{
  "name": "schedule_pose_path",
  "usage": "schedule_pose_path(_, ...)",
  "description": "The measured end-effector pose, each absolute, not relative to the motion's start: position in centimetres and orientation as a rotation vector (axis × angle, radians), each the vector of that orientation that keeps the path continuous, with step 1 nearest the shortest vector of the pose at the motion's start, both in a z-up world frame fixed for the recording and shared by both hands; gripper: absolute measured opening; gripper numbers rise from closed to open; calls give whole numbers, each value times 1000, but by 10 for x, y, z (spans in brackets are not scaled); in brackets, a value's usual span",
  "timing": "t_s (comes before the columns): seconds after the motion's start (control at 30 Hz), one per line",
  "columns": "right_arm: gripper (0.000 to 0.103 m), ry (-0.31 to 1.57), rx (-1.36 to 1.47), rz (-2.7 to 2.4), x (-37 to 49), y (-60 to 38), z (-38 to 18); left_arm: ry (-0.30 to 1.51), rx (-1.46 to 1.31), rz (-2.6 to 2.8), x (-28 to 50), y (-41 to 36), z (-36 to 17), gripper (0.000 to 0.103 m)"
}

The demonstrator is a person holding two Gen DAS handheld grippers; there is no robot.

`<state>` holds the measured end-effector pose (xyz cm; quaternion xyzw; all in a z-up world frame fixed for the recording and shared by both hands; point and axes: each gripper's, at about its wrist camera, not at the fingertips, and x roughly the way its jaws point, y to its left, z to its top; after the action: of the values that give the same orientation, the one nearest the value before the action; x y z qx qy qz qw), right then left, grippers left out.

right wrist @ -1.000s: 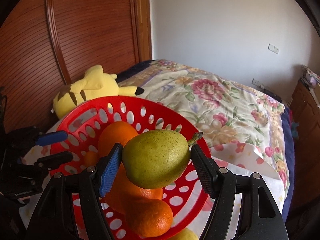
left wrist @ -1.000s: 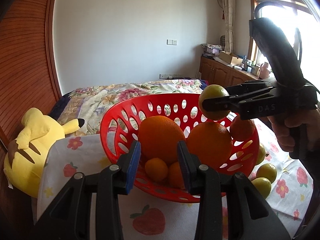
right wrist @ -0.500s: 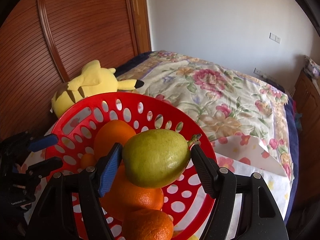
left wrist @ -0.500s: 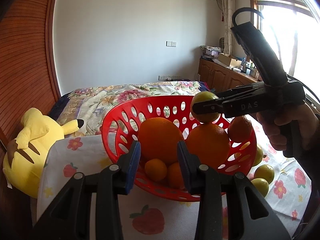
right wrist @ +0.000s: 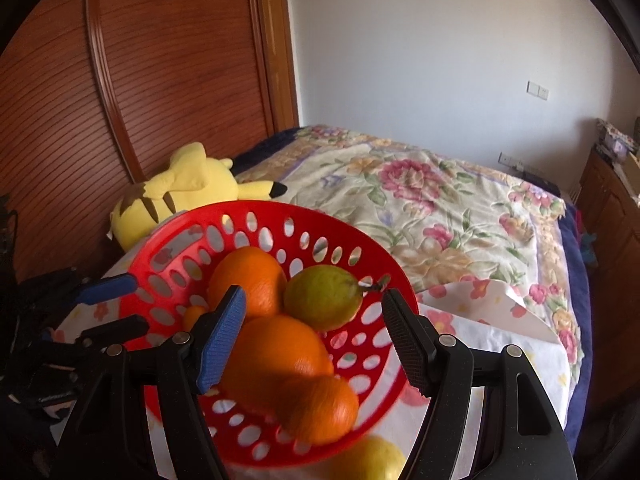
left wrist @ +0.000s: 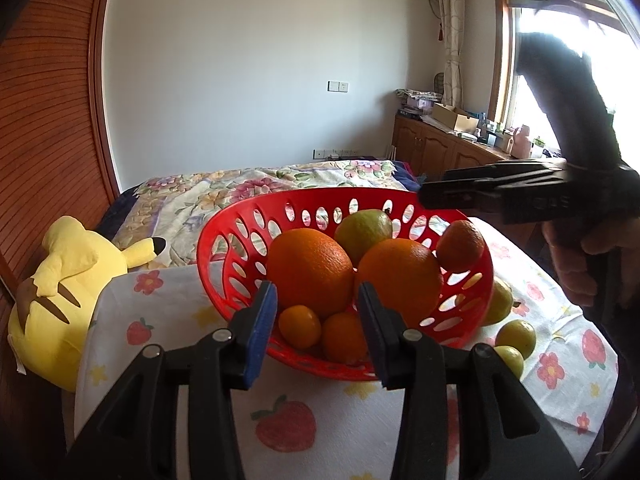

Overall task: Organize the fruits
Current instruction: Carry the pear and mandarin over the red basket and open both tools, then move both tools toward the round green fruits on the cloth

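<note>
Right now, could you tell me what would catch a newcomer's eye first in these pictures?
The red basket in the middle of the strawberry-print cloth, heaped with oranges and a green pear. Next, the yellow plush toy lying left of it against the wooden wall. The right gripper hangs open above the pear.

— What are you made of?
— My black plastic left gripper (left wrist: pixel 316 330) and black plastic right gripper (right wrist: pixel 314 338) each carry one blue ribbed pad, one black pad, and silver rivets.
— Anything else?
— A bare-skinned hand (left wrist: pixel 580 264); embossed lettering, too blurred to read.
</note>
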<state>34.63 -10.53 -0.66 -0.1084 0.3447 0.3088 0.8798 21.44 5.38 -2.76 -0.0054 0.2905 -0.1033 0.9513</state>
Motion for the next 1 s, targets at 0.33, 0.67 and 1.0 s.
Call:
schedule_pose_path(0.33,72,637,-195,622,282,-138,7,601,-2,-213,188,39,-23,47)
schedule_pose_path(0.67,72,632,-166,562,247,-180,-7,604,6,-230,164,16,-19,50)
schedule_pose_path(1.0,70,709,-137,502,227,-211,-47,607,19,-310,152,-22,-23,52)
